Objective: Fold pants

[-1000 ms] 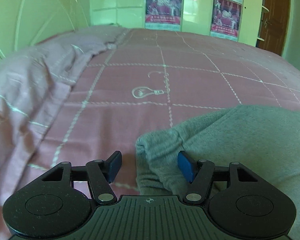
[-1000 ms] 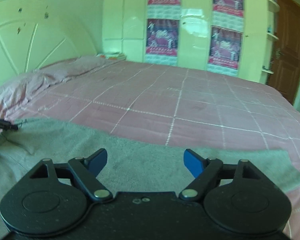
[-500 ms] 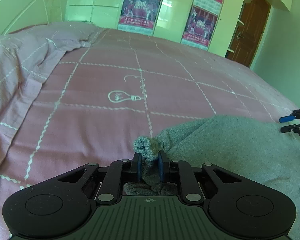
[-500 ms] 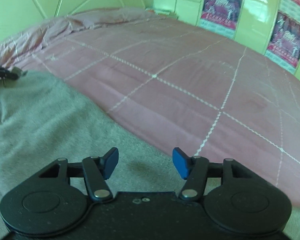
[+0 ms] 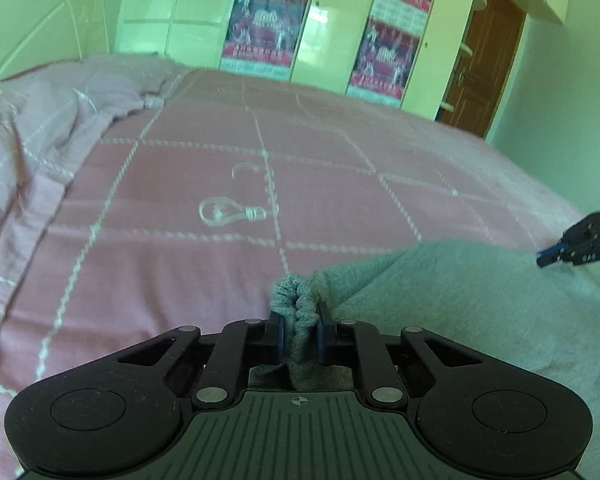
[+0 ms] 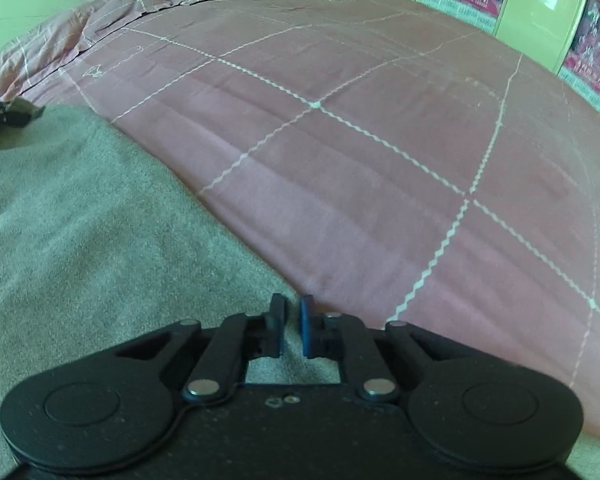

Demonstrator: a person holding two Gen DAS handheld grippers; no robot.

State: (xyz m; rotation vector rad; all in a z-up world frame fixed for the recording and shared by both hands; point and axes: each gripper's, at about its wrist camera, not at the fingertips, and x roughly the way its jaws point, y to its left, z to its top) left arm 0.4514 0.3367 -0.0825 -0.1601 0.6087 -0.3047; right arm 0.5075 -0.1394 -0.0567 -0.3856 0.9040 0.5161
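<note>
Grey sweatpants lie spread on a pink bed cover. My left gripper is shut on a bunched corner of the pants, and the fabric puckers up between its blue pads. In the right wrist view the pants fill the lower left. My right gripper is shut on their far edge, where grey cloth meets the pink cover. Each gripper shows in the other's view: the right gripper at the far right, the left gripper at the far left.
A rumpled pink duvet and pillows are heaped along the left side of the bed. Beyond the bed stand pale wardrobe doors with posters and a brown door.
The left jaws closed on the pants' corner and tilted up. The right gripper dropped down to the pants' far edge and its jaws came together there.
</note>
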